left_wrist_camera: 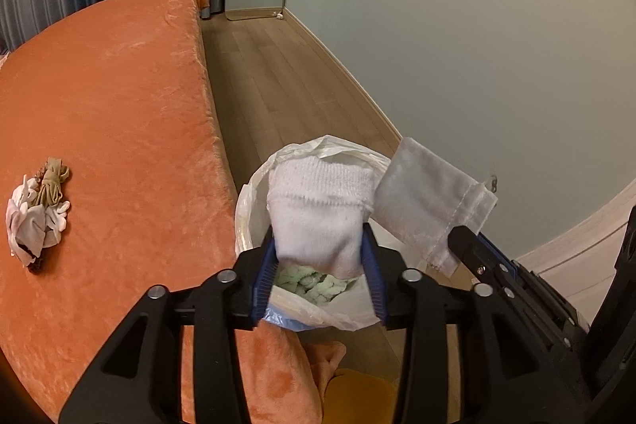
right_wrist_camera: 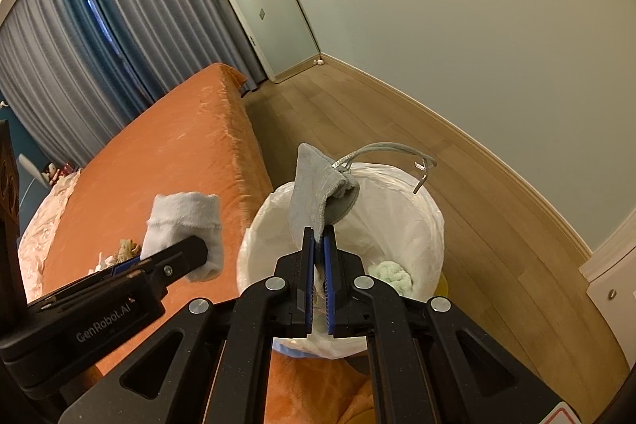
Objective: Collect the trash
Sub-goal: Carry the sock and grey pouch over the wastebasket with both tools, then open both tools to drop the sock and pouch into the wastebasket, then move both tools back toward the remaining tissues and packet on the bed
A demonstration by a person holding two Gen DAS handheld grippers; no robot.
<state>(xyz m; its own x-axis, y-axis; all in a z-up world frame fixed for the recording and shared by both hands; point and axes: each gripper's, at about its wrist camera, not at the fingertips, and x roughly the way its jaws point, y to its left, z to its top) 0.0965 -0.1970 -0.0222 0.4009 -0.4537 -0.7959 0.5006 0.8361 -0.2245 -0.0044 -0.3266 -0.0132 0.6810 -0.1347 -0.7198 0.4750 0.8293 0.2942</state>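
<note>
Both claws hover over the lined trash bin beside the bed: the left gripper pinches a white sock & the right gripper clamps narrow on a grey drawstring pouch, each hanging w/ the bin mouth directly below, so release looks next.

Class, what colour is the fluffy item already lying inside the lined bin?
Pale green, clearest in the right wrist view.

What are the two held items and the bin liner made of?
White sock: knit cotton-like fabric, ribbed cuff, fuzzy surface. Grey pouch: soft felt or suede-like cloth, matte, with stitched hem and drawstring cord. Bin liner: thin translucent white plastic film, crinkled, slightly glossy.
</note>
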